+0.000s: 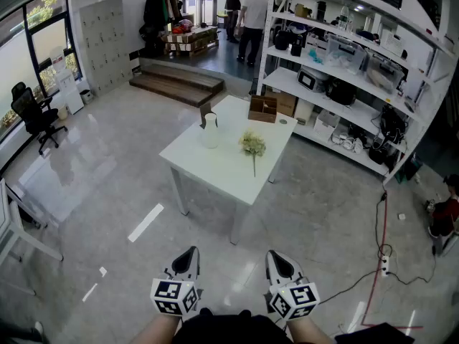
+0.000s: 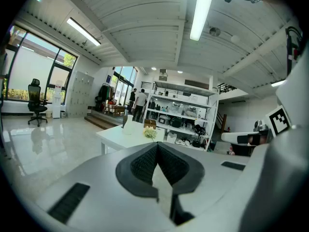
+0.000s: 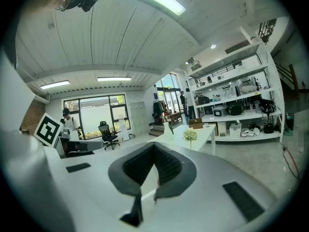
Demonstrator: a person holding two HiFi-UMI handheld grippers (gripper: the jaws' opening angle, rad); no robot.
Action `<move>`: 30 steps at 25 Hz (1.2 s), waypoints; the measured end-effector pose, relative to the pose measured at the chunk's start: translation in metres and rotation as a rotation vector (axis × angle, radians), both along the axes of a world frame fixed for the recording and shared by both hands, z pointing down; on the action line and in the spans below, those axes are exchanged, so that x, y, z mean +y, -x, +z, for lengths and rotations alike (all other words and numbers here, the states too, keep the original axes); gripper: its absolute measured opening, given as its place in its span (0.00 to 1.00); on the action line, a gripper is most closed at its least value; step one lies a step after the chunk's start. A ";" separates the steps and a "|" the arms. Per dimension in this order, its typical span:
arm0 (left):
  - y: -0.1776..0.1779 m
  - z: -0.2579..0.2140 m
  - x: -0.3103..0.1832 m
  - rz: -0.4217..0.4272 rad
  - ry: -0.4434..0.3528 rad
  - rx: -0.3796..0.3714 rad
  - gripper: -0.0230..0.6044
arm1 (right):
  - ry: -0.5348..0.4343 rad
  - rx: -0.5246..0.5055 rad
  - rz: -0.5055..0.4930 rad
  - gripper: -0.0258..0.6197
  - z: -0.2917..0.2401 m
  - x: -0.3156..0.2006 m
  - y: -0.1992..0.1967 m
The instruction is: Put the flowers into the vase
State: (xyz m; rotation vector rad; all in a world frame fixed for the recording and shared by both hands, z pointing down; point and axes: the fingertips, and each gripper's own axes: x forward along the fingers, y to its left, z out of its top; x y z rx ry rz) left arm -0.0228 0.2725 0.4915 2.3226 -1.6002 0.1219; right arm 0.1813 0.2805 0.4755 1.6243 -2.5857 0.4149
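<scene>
A white vase (image 1: 209,130) stands upright on the white table (image 1: 215,167) some way ahead of me. A bunch of pale yellow-green flowers (image 1: 252,145) lies to its right on the tabletop, stem toward me. My left gripper (image 1: 188,253) and right gripper (image 1: 276,256) hover side by side over the floor, well short of the table. Both are shut with nothing between their pads. In the left gripper view the vase (image 2: 128,124) and flowers (image 2: 150,133) show small beyond the closed left gripper (image 2: 157,146). The right gripper view shows the vase (image 3: 167,128) and flowers (image 3: 190,135) past the right gripper (image 3: 154,146).
A brown cardboard box (image 1: 263,109) sits at the table's far end. White shelving (image 1: 344,77) full of equipment runs along the right. Cables (image 1: 380,249) trail on the floor at right. An office chair (image 1: 36,113) stands far left; wooden steps (image 1: 176,84) and two people (image 1: 251,20) are beyond.
</scene>
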 end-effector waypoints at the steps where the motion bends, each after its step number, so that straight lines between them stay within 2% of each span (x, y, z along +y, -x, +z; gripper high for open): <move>1: 0.000 -0.001 0.001 0.001 0.001 0.000 0.04 | 0.003 0.000 0.002 0.04 0.000 0.001 0.000; 10: 0.005 0.000 0.005 0.000 0.000 0.002 0.04 | 0.006 0.004 -0.004 0.04 0.001 0.005 0.007; 15: 0.008 0.001 0.005 -0.005 0.005 0.008 0.04 | 0.035 -0.066 -0.025 0.04 0.000 0.004 0.011; 19: 0.012 0.006 0.003 -0.008 0.007 0.016 0.04 | 0.041 -0.065 -0.025 0.04 0.006 0.000 0.014; 24: 0.027 0.010 -0.003 -0.014 0.018 0.026 0.04 | 0.062 -0.059 -0.045 0.04 0.009 -0.007 0.029; 30: 0.061 0.020 -0.012 -0.016 0.029 0.041 0.04 | 0.071 -0.039 -0.051 0.04 0.014 -0.015 0.060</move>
